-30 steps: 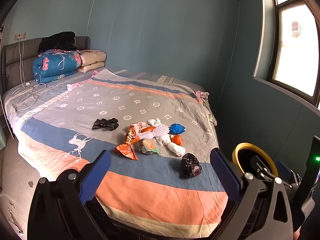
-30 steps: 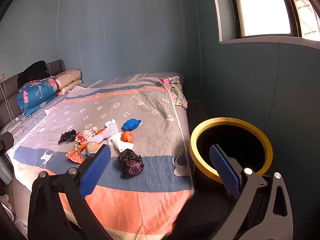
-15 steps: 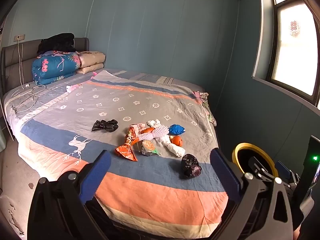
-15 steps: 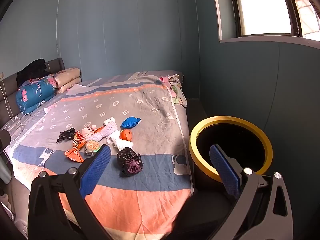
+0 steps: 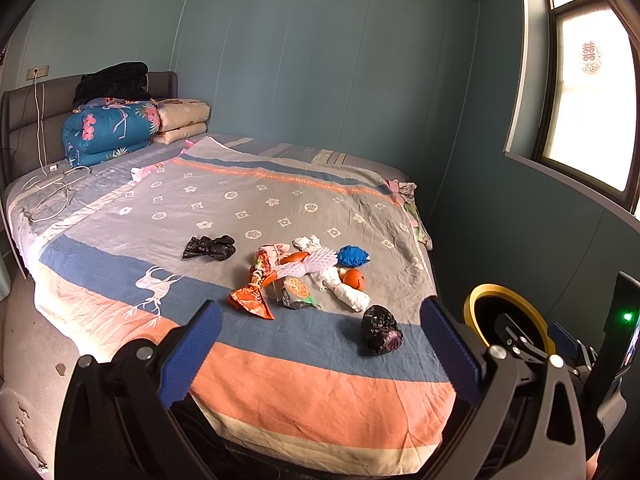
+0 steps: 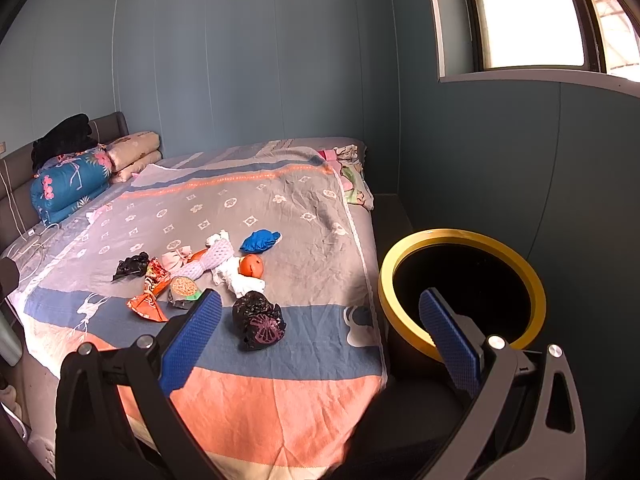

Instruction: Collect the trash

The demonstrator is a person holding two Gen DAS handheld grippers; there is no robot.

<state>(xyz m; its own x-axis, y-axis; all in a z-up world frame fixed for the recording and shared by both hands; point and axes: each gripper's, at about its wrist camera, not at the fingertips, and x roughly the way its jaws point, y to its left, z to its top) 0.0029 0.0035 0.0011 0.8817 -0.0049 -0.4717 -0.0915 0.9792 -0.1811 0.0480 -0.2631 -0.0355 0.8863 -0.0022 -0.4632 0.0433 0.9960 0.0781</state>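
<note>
Trash pile (image 5: 304, 276) on bed (image 5: 280, 384), yellow-rimmed bin (image 6: 462, 292) beside, both tongs (image 5: 320, 350) (image 6: 318, 338) apart, empty

Bed (image 5: 280, 392): striped spread.
Mid-bed: trash pile (image 5: 304, 276), black bag (image 5: 380, 330) at its 4 o'clock.
Head: folded quilts (image 5: 108, 132).

bright daylight glares through the window (image 6: 528, 16); fisheye edges bend, corners dark.

Left gripper (image 5: 318, 350) and right gripper (image 6: 320, 338): black angular frames, silver screw heads, fingers (image 5: 190, 354) faced with blue textured pads.
</note>
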